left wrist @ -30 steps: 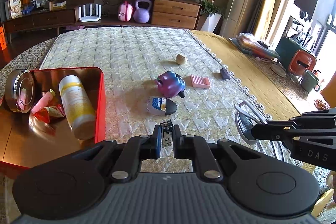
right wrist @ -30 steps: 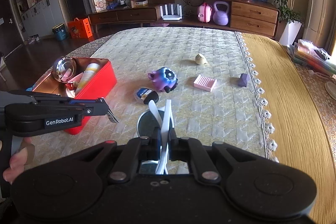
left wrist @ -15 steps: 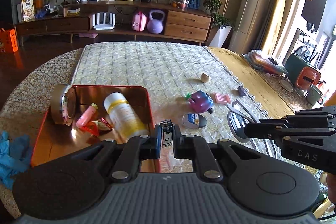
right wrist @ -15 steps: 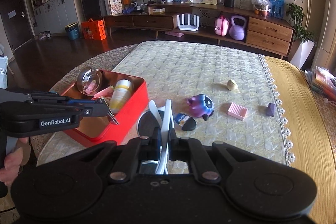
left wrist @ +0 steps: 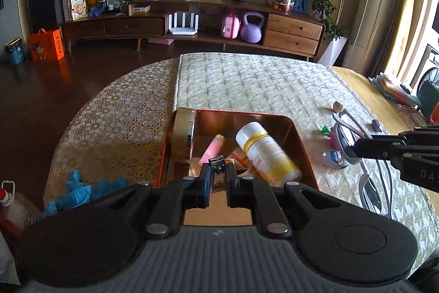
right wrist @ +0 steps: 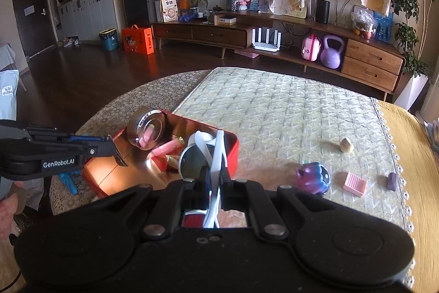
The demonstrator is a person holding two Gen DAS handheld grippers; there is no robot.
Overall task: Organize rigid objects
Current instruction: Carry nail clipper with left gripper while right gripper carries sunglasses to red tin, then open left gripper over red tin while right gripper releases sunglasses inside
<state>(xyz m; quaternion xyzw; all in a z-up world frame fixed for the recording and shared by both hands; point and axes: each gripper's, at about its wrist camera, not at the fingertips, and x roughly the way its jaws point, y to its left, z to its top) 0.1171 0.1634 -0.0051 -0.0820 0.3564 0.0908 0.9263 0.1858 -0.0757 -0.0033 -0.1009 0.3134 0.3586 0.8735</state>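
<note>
Pinching nail clipper [left wrist: 217,174] between left fingers [left wrist: 204,183], above red tin [left wrist: 297,131].

"GenRobot.AI" on left hand-held gripper [right wrist: 116,153]; "DAS" on right hand-held gripper [left wrist: 356,148].

Black hand-held gripper [left wrist: 218,184], silver screws, grey ribbed body; the other [right wrist: 215,190] black, white "GenRobot.AI" lettering.

A red tin [right wrist: 233,153] sits on a pale quilted cloth [right wrist: 288,111]; the toy [right wrist: 312,177] is purple.
</note>
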